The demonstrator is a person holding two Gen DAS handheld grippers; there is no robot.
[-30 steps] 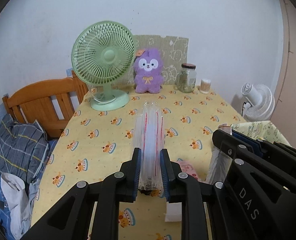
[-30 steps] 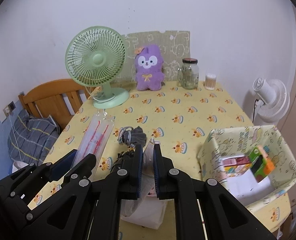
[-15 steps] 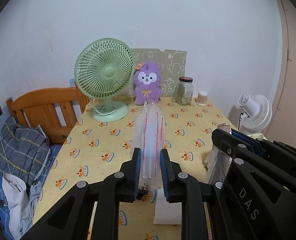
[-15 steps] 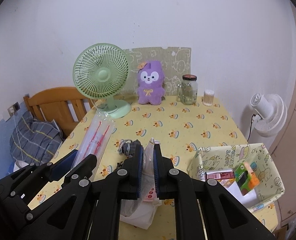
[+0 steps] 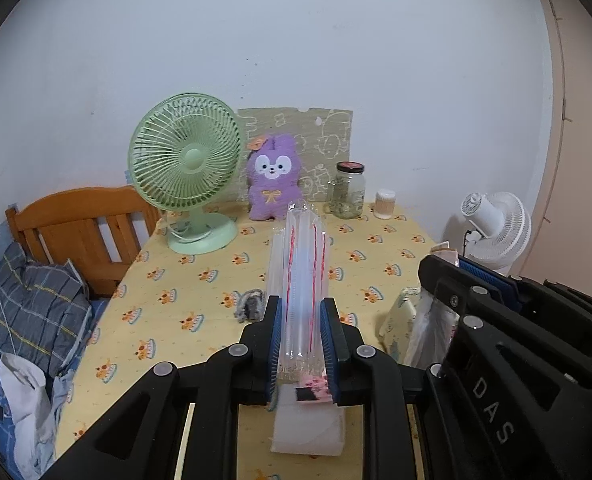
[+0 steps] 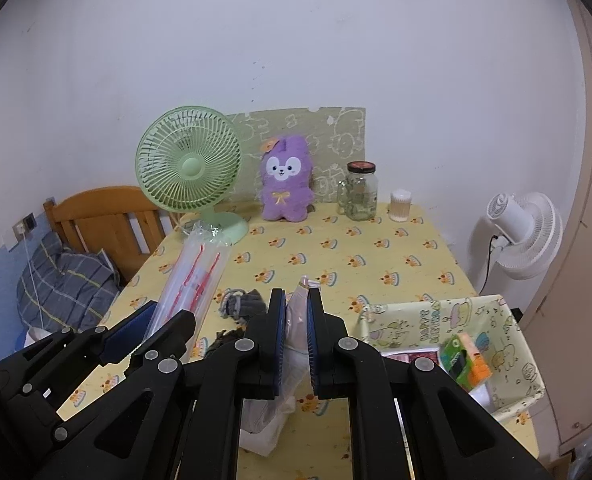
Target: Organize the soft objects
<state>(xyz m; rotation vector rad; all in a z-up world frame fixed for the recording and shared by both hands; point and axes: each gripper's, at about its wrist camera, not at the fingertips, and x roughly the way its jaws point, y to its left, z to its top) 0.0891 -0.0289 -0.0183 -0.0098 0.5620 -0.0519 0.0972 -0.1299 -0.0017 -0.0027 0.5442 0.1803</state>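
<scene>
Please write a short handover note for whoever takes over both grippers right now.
Left gripper: shut on one edge of the clear zip bag.
Right gripper: shut on the opposite edge; bag held above the table.
Grey knitted item lies loose on the table.
Fabric bin at right already holds boxes.
Done: bag picked up.
Left: probably stow the knitted item and the bag.

Table [image 6: 415, 248] with fan [image 6: 192, 168], plush [image 6: 286, 184]

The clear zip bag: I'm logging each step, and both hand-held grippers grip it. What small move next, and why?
Probably carry the clear zip bag toward the patterned fabric bin at the right. The left hand-held gripper and the right hand-held gripper each pinch an edge, the bag hangs clear of the table, and the bin is open-topped.
</scene>
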